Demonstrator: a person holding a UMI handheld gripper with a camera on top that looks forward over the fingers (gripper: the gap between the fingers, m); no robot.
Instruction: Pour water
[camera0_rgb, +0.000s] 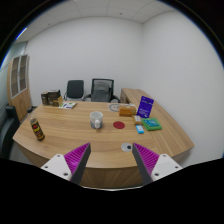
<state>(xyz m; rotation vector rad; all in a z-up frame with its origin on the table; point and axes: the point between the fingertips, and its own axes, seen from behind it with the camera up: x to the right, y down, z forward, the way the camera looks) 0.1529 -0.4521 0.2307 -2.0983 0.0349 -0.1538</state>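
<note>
The hand-held gripper (111, 160) sits nearest, fingers spread wide with nothing between them, above the near edge of the worktop (70, 135). Taking the clear cup (96, 120) at mid-worktop as landmark: well to its left stands a dark bottle (36, 129); just right and beyond it lies a red object (126, 112); farther right, a blue box (146, 105). The task looks to be at the approach stage. Next, the bottle probably needs reaching and grasping.
</note>
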